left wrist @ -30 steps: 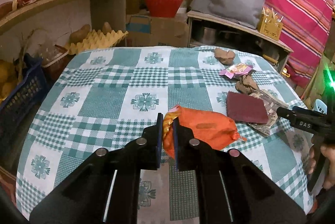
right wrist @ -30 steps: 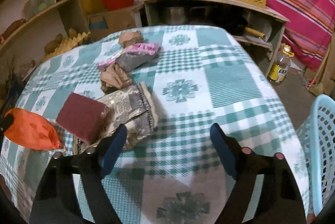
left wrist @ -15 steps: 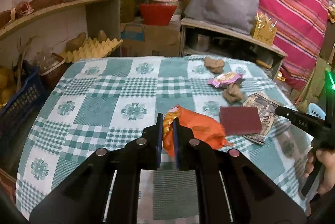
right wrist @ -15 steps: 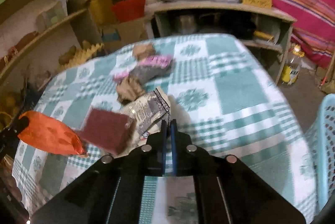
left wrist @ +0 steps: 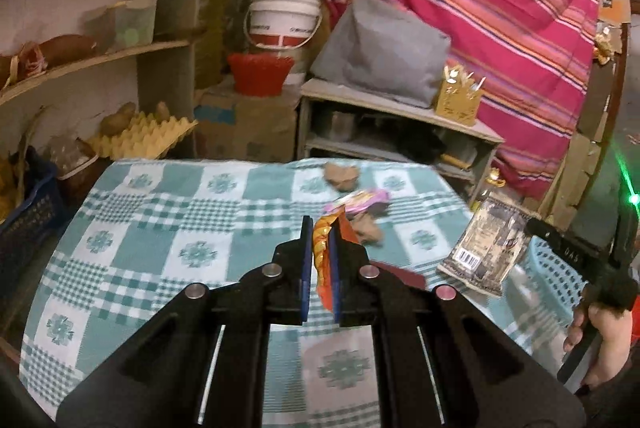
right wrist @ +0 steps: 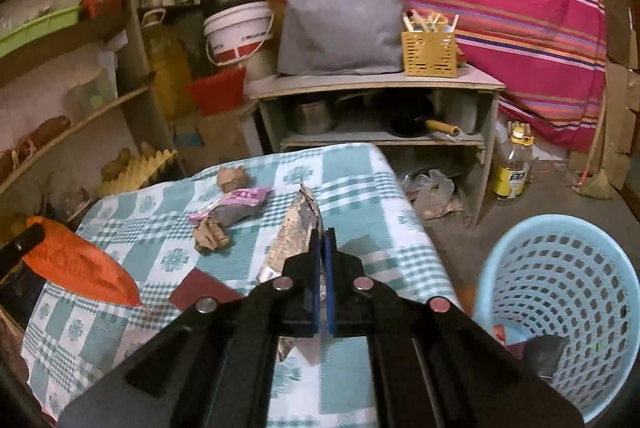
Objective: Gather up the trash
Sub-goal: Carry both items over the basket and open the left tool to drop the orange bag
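Blue basket (right wrist: 560,312) is sitting on the floor right of the table (right wrist: 352,180), holding dark scraps. Left gripper (left wrist: 320,240) is clamping the orange bag (right wrist: 80,264); right gripper (right wrist: 322,248) is pinching the grey printed packet (right wrist: 296,232), both above the table. Crumpled papers (right wrist: 210,236), pink wrapper (right wrist: 244,196) and maroon card (right wrist: 200,292) are lying on the table.

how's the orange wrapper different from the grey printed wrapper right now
The orange wrapper is plain bright orange; the grey printed wrapper is silvery grey with dark print and a barcode. The left gripper holds the orange one; the right gripper holds the grey one. In the left wrist view, the grey one hangs by the blue basket, while the orange one is over the table. Both are lifted off the tablecloth, each pinched in a shut gripper.
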`<control>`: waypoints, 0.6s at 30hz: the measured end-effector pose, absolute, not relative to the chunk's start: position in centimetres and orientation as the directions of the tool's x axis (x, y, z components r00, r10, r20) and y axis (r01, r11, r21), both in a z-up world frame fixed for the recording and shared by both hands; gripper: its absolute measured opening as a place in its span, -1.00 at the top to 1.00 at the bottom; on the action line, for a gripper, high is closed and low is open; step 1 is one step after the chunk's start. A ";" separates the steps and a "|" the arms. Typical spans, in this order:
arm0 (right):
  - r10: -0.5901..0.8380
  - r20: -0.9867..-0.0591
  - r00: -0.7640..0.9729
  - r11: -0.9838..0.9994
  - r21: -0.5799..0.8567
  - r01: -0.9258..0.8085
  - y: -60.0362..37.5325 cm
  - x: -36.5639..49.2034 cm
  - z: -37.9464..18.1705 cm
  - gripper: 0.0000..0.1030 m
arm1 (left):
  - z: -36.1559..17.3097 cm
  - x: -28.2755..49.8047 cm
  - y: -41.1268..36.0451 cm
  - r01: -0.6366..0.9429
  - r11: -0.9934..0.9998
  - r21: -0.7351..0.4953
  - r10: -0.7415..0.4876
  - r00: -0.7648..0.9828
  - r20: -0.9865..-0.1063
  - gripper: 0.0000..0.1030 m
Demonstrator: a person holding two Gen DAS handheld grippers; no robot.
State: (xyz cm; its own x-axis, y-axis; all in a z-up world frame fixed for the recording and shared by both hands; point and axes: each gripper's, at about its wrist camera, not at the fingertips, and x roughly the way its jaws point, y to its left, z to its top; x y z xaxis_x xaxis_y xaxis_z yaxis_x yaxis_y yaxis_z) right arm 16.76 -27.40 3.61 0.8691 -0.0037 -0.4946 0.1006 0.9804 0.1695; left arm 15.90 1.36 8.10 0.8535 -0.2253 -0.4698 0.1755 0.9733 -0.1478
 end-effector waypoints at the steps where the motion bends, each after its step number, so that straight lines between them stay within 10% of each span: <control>1: -0.008 -0.492 0.871 0.979 0.173 0.107 -27.9 16.5 3.7 0.96 | 8.4 15.7 0.8 0.184 0.972 -0.147 -0.232 0.856 -0.463 0.89; 18: -0.186 -0.439 0.879 0.940 0.181 0.289 -41.1 7.7 5.6 0.96 | 9.5 14.8 -13.5 0.391 0.909 -0.143 -0.412 0.797 -0.441 0.88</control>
State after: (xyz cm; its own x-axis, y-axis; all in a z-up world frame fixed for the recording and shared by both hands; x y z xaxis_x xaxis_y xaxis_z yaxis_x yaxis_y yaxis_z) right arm 7.71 -41.12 5.57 0.8792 -0.1860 -0.4386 0.2892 0.9399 0.1812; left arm 14.83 -13.55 9.54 0.7973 -0.4122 -0.4410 0.3909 0.9092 -0.1432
